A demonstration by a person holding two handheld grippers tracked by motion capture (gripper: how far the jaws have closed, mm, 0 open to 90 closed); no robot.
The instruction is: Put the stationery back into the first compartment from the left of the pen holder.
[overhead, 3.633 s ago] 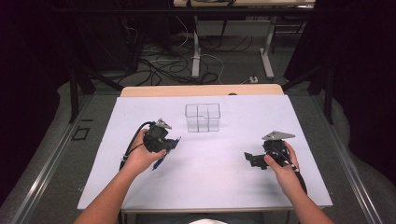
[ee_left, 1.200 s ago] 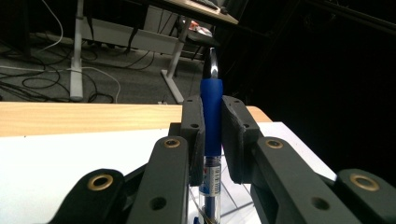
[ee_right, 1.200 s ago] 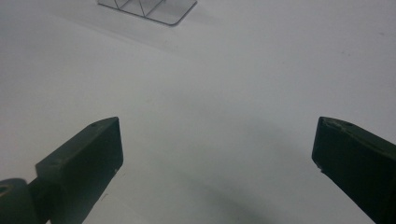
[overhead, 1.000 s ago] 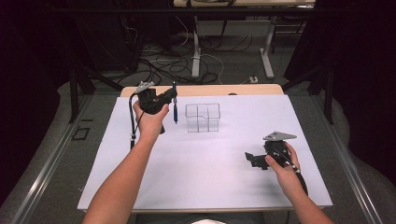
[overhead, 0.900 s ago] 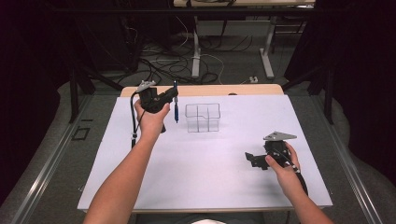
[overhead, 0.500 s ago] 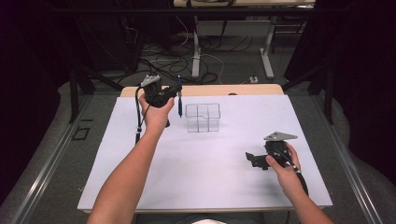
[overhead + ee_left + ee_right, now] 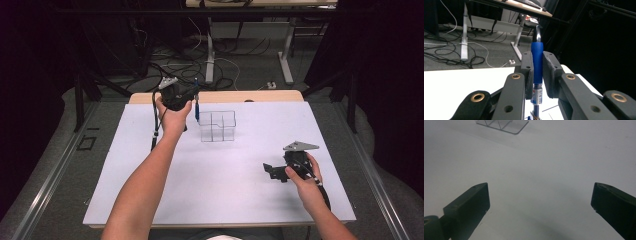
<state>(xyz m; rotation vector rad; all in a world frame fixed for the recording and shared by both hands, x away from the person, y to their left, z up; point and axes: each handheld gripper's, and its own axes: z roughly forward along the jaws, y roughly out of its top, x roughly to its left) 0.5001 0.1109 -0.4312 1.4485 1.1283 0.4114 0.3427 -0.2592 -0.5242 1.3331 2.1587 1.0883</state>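
Observation:
My left gripper (image 7: pixel 192 97) is raised above the far left of the table and is shut on a blue pen (image 7: pixel 197 106), which hangs upright just left of a clear compartment box (image 7: pixel 217 126). In the left gripper view the blue pen (image 7: pixel 537 65) stands between the two pads, its dark tip pointing up. My right gripper (image 7: pixel 270 171) rests low over the near right of the white table (image 7: pixel 225 190). Its jaws stand wide apart with nothing between them, and the clear box (image 7: pixel 502 125) lies far ahead of them.
Cables (image 7: pixel 200 70) and desk legs (image 7: pixel 210 50) crowd the floor beyond the table's far wooden edge (image 7: pixel 220 96). Dark curtains close off both sides.
My left gripper has lifted the pen from the near left of the table and carried it up and rightward, close to the clear box. The right gripper has stayed put.

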